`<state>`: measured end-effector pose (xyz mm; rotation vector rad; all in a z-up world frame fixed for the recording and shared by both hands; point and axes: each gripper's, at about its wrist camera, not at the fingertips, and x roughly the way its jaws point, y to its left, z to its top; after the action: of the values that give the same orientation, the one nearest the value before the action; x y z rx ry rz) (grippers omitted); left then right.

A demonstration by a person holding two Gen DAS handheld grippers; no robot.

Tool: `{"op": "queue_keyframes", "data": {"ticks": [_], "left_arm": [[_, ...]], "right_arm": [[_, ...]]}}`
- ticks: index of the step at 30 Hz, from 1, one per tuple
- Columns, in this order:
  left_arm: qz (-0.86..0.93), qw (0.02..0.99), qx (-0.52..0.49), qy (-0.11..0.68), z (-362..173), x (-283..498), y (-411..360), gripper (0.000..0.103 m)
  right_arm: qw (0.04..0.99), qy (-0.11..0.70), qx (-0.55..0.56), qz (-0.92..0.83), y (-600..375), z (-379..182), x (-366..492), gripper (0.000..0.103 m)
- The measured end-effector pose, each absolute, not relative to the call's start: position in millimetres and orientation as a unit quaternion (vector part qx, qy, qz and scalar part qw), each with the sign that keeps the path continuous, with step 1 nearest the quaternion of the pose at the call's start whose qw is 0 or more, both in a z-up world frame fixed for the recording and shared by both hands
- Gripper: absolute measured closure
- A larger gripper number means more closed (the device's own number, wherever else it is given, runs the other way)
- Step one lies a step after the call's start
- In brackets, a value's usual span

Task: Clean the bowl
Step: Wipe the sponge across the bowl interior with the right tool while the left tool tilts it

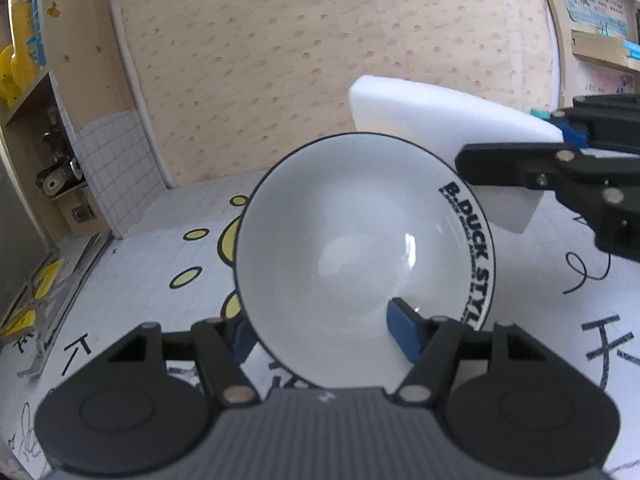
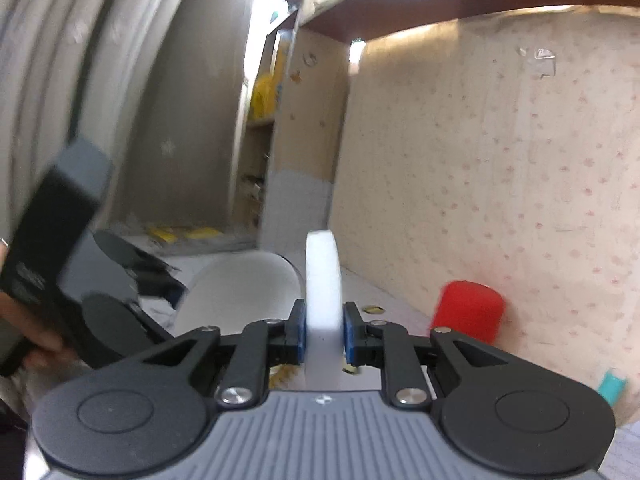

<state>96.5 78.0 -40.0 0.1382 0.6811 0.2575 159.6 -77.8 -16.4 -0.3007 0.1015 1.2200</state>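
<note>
A white bowl point(image 1: 360, 240) with a black rim and "B.DUCK STYLE" lettering is held tilted above the table, its inside facing the left wrist camera. My left gripper point(image 1: 320, 334) is shut on the bowl's lower rim. My right gripper point(image 2: 324, 334) is shut on a white sponge block point(image 2: 323, 280). In the left wrist view the sponge point(image 1: 448, 136) sits just behind the bowl's upper right rim, with the right gripper point(image 1: 560, 160) coming in from the right. In the right wrist view the bowl's outside point(image 2: 240, 292) shows left of the sponge.
The table point(image 1: 140, 280) has a white gridded cloth with yellow duck drawings. A patterned wall stands behind it. A red cylinder point(image 2: 468, 312) and a teal item point(image 2: 610, 388) lie near the wall. Shelves point(image 1: 36, 92) stand at the left.
</note>
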Motion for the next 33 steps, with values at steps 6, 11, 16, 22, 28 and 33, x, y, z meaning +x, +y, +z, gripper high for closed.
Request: {"op": "queue_keyframes", "data": {"ticks": [6,11,16,22,28,33], "left_arm": [[0.125,0.933,0.068,0.331,-41,97,80,0.037],[0.128,0.933,0.065,0.331,-41,98,82,0.034],[0.129,0.933,0.061,0.331,-42,97,85,0.032],[0.126,0.934,0.059,0.330,-43,96,87,0.031],[0.125,0.933,0.057,0.332,-43,95,94,0.030],[0.123,0.934,0.057,0.332,-45,93,98,0.030]], "right_arm": [[0.808,0.051,-0.151,0.567,-75,-18,158,0.083],[0.806,0.054,-0.154,0.569,-75,-19,157,0.081],[0.809,0.057,-0.157,0.563,-75,-19,160,0.081],[0.812,0.058,-0.138,0.564,-80,-16,164,0.081],[0.826,0.060,-0.138,0.543,-83,-16,170,0.082],[0.835,0.072,-0.151,0.524,-82,-18,174,0.082]]}}
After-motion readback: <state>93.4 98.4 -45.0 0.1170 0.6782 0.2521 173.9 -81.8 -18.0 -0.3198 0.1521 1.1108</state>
